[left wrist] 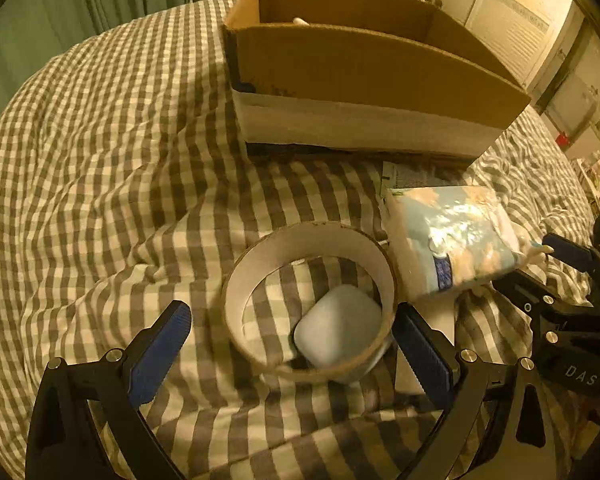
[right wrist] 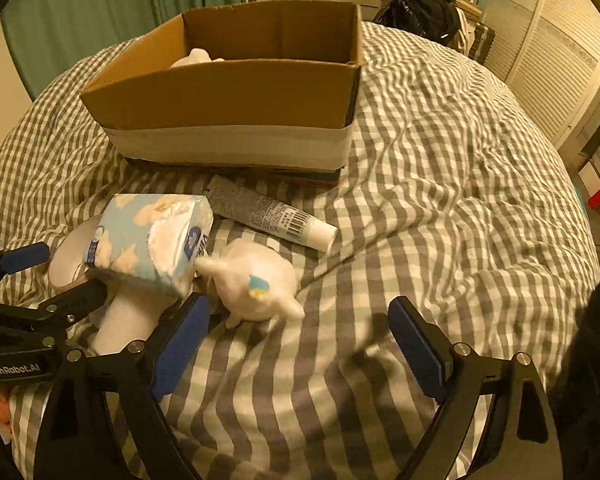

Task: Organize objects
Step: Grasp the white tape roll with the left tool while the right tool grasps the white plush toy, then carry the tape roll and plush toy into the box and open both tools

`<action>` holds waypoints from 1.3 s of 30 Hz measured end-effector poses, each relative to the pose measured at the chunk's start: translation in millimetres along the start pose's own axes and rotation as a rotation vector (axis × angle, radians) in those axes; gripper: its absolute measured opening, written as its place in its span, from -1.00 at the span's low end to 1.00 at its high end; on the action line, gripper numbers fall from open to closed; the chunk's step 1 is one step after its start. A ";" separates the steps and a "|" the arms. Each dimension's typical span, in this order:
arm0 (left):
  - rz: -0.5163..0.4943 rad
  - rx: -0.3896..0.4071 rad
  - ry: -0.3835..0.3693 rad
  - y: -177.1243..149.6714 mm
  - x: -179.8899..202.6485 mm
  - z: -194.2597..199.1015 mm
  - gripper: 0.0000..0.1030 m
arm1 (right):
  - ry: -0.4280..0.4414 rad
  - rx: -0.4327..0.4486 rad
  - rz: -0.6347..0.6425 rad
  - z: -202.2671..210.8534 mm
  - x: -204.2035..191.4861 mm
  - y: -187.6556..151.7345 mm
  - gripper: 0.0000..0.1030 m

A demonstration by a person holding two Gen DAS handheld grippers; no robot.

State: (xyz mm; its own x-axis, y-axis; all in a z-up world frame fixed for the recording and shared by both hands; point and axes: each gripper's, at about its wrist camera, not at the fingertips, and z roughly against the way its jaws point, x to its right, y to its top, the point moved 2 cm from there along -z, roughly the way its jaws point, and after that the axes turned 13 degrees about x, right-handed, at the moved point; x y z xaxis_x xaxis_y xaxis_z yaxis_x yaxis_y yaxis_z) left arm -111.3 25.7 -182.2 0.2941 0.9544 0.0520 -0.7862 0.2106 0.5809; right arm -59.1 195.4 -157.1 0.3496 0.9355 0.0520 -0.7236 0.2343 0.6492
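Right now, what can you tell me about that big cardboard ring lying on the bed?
The cardboard ring looks like a spent tape roll core: pale inner wall, brown worn edges. It lies tilted on the checked bedcover, encircling a small rounded white case which sits against its near wall. The tissue pack lies just to its right. The open left gripper straddles it, fingers on either side; whether they touch it is unclear.

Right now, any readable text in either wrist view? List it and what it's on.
"DAS": on the black body of the right gripper, seen in the left wrist view.
"GenRobot.AI": on the body of the left gripper, seen in the right wrist view.
Tube: fine print and barcode, too small to read.
Tissue pack: blue label, blurred.
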 end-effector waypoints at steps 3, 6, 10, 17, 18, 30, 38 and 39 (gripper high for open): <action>0.001 -0.011 -0.010 1.8 1.6 -8.2 1.00 | 0.016 -0.018 0.015 -9.6 -3.9 3.1 0.57; 0.015 -0.018 -0.024 3.4 0.8 -14.5 0.99 | 0.030 -0.032 0.019 -19.3 -6.4 4.8 0.37; 0.037 -0.035 -0.062 2.9 0.2 -21.7 0.82 | 0.069 -0.033 0.003 -25.4 -6.9 5.8 0.06; 0.020 -0.029 -0.087 0.6 7.9 -19.2 0.65 | 0.095 -0.019 0.011 -25.7 -11.2 3.9 -0.15; 0.021 -0.025 -0.087 0.3 8.1 -17.5 0.65 | 0.096 -0.016 0.008 -24.8 -10.8 3.7 -0.15; 0.009 0.050 -0.072 -5.0 -1.1 21.2 0.65 | 0.078 0.062 -0.020 14.6 -5.1 9.3 -0.16; -0.004 0.104 -0.058 -2.8 -3.1 57.7 0.65 | 0.084 0.132 -0.012 58.1 -10.5 10.2 -0.16; -0.009 0.111 -0.057 -2.7 -0.6 60.4 0.65 | 0.083 0.142 -0.011 64.2 -10.9 9.9 -0.16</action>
State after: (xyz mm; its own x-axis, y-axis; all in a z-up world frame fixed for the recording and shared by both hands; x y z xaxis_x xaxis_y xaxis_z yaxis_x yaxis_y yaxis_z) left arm -76.5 11.8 -134.7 0.3334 0.9384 0.0906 -0.7194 0.1911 0.6678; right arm -31.9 170.6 -102.5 0.3020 0.9532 -0.0147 -0.6266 0.2101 0.7505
